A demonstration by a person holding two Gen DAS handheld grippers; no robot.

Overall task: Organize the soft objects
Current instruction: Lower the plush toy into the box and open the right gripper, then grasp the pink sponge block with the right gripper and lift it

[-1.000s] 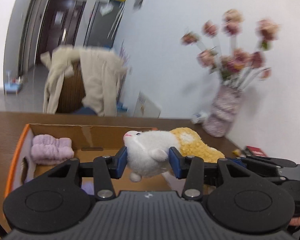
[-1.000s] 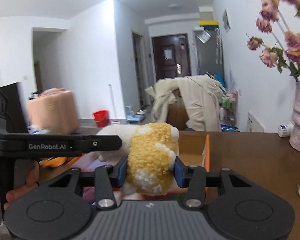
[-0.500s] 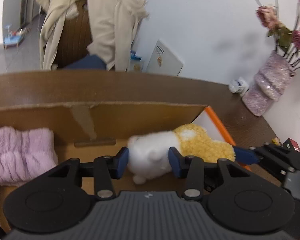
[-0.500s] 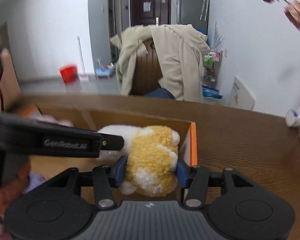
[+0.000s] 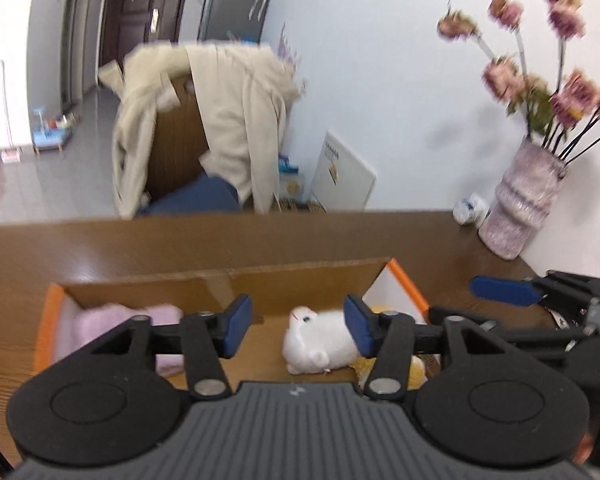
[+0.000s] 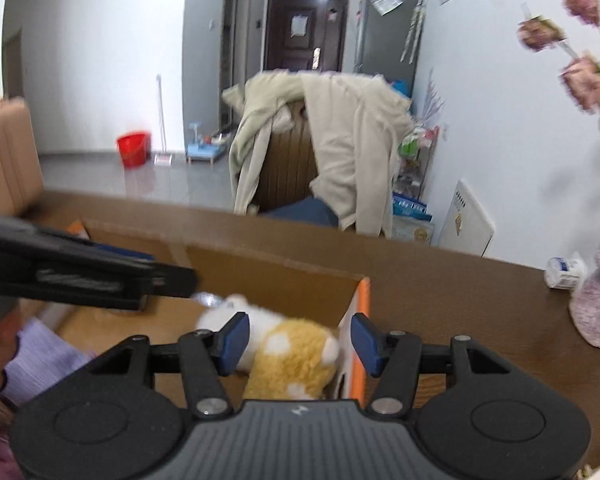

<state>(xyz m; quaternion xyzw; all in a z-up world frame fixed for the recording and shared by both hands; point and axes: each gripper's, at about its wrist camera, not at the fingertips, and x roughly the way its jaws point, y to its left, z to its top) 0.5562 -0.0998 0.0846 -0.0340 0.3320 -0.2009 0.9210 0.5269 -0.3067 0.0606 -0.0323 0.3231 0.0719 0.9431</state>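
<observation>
Plush toy point(image 5: 320, 338) (white head end, yellow body end) lies on floor of cardboard box point(image 5: 300, 276), at its R end by the orange-edged wall. Long axis runs L–R across box: head toward left gripper point(image 5: 298, 330), yellow rump toward right gripper point(image 6: 296, 338). Both grippers spread wide, holding nothing; toy sits below and between pads, no contact seen. Pink cloth point(image 5: 112, 320) at box's L end, well apart. Judgement: toy is placed; next move prob. lift both grippers clear. Neither arm clearly nearer.
</observation>
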